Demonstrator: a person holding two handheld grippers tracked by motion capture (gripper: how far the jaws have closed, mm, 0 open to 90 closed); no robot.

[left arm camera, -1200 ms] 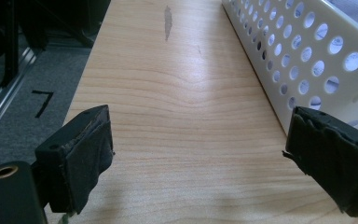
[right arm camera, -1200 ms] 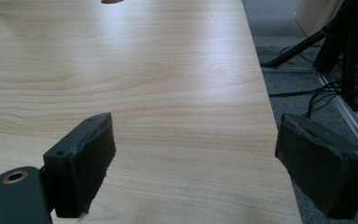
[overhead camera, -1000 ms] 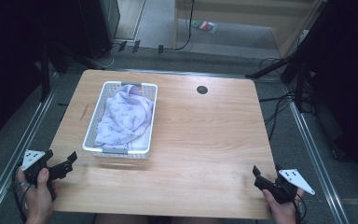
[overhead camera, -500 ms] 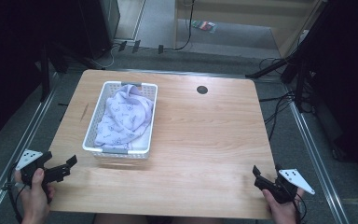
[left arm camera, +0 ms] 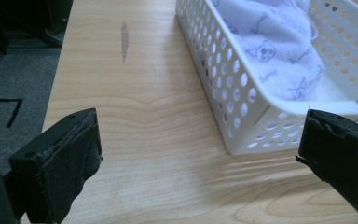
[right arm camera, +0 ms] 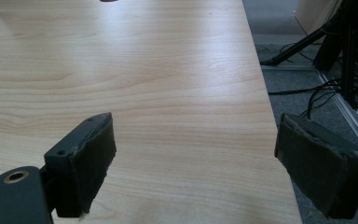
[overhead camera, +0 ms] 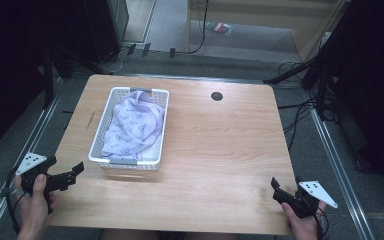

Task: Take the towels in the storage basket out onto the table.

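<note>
White basket (overhead camera: 100, 136) sits left-centre on surface (overhead camera: 220, 150), crumpled lilac cloth (overhead camera: 132, 127) inside. Cloth looks soft, light, floppy; pinch a raised fold. Left claw (overhead camera: 62, 176) and right claw (overhead camera: 286, 192) both spread apart, empty, near front corners.

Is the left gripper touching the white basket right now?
Apart. The left gripper view shows bare table between the open left gripper and the white basket.
</note>
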